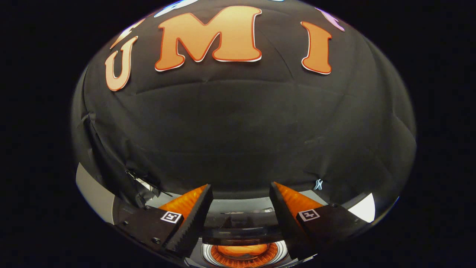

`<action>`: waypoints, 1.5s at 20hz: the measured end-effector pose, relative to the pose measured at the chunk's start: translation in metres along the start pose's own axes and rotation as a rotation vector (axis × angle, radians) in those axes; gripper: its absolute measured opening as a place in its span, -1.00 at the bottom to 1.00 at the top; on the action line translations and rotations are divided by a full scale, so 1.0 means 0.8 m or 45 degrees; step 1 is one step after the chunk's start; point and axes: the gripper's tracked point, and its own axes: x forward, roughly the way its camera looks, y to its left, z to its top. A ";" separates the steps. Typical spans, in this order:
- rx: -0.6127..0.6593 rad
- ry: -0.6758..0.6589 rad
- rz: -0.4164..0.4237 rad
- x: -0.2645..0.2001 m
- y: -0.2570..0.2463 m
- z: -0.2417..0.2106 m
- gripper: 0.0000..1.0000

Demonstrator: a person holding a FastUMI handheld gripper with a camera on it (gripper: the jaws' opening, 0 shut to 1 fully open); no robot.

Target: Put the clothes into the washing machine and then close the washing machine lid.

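My gripper [241, 191] is open, its two fingers spread apart with nothing between them, held above the washing machine [241, 208]. Below and between the fingers I look down on the machine's grey top. A dark see-through lid [241, 232] lies across the gap between the fingers. Under it is a round drum opening [243, 254] with an orange glow or orange item inside; I cannot tell whether it is clothing. Beyond the fingertips hangs the black cloth wall.
The black booth wall [241, 123] stands close behind the machine. A grey panel [93, 193] shows beside the left finger and a white patch [366, 208] beside the right finger. A small pale clip [318, 184] is on the cloth near the right fingertip.
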 end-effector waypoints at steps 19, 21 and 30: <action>0.008 -0.017 0.006 -0.085 0.002 -0.077 0.97; 0.013 -0.014 -0.001 -0.090 0.003 -0.087 0.97; 0.077 0.205 0.007 -0.134 0.009 -0.233 0.96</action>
